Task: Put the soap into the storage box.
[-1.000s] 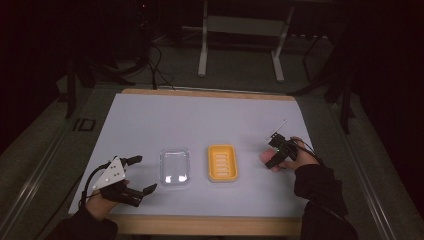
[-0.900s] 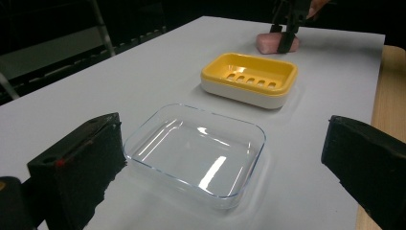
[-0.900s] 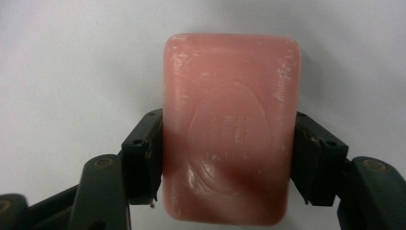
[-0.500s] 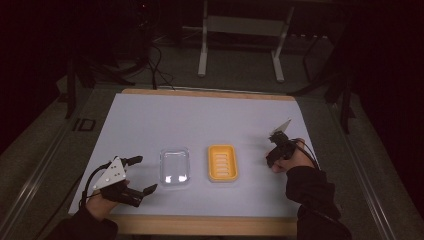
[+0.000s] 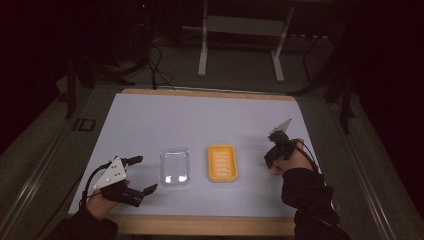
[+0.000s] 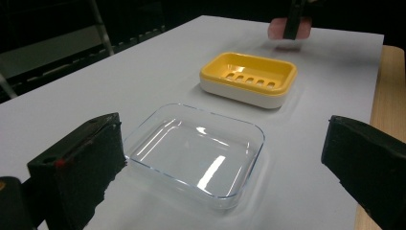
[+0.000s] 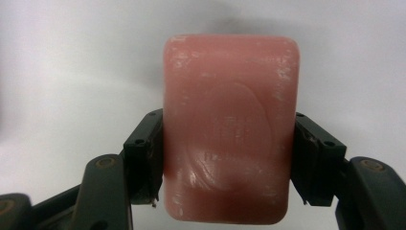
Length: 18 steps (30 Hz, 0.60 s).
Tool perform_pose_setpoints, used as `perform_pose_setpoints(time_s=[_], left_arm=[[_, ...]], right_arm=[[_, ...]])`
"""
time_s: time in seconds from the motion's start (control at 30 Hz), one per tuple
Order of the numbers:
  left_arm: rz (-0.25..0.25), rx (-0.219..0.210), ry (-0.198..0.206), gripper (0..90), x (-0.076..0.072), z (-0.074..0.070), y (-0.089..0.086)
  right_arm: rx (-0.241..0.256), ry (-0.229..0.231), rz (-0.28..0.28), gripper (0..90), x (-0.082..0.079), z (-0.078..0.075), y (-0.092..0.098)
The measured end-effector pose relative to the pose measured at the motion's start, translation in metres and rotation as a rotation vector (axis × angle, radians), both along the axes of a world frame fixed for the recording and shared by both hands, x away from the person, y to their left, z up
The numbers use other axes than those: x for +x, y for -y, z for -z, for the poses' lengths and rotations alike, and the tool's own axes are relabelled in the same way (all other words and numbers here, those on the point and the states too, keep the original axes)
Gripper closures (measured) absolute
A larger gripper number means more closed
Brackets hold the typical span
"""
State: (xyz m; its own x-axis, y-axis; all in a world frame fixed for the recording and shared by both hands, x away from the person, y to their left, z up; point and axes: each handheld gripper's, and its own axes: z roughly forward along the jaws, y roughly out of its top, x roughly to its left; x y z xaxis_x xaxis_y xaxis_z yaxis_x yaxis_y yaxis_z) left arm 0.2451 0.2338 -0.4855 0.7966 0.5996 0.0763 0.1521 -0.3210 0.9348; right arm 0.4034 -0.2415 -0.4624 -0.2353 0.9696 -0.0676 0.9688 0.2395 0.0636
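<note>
While my right gripper [image 7: 225, 163] pinched the pink soap bar [image 7: 230, 124] right of the yellow soap dish [image 5: 223, 162], my left gripper [image 5: 134, 175] waited, jaws spread. I judged a level carry over that dish best.

The right gripper [image 7: 230, 163] had its two black jaws pressed against the long sides of a pink soap bar [image 7: 231, 127], one jaw on each side; the bar stood out past the jaws, its rounded corners plain to see; its face was scuffed with pale marks, and a faint oval with stamped lettering, too worn to read, sat in the middle; behind it lay a pale, plain white surface [image 7: 72, 57], softly blurred
</note>
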Motion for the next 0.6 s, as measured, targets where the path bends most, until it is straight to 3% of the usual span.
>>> perform_pose_setpoints(time_s=[0.07, 0.1, 0.27, 0.5, 0.6], left_arm=[[0.000, -0.001, 0.000, 1.3, 0.000, 0.000, 0.000], [-0.001, 0.000, 0.001, 1.3, 0.000, 0.000, 0.000], [0.001, 0.000, -0.001, 1.2, 0.001, 0.000, 0.001], [0.001, -0.004, -0.001, 1.2, 0.001, 0.000, 0.001], [0.001, -0.003, -0.001, 1.3, 0.001, 0.000, 0.001]], right_arm=[[0.000, 0.000, 0.000, 37.7, 0.000, 0.000, 0.000], [-0.011, 0.011, 0.010, 37.7, -0.001, -0.012, -0.006], [-0.036, 0.026, 0.003, 37.7, 0.000, -0.028, -0.017], [-0.010, 0.054, -0.007, 37.7, -0.001, -0.048, -0.038], [0.023, 0.068, -0.006, 37.7, -0.001, -0.057, -0.051]])
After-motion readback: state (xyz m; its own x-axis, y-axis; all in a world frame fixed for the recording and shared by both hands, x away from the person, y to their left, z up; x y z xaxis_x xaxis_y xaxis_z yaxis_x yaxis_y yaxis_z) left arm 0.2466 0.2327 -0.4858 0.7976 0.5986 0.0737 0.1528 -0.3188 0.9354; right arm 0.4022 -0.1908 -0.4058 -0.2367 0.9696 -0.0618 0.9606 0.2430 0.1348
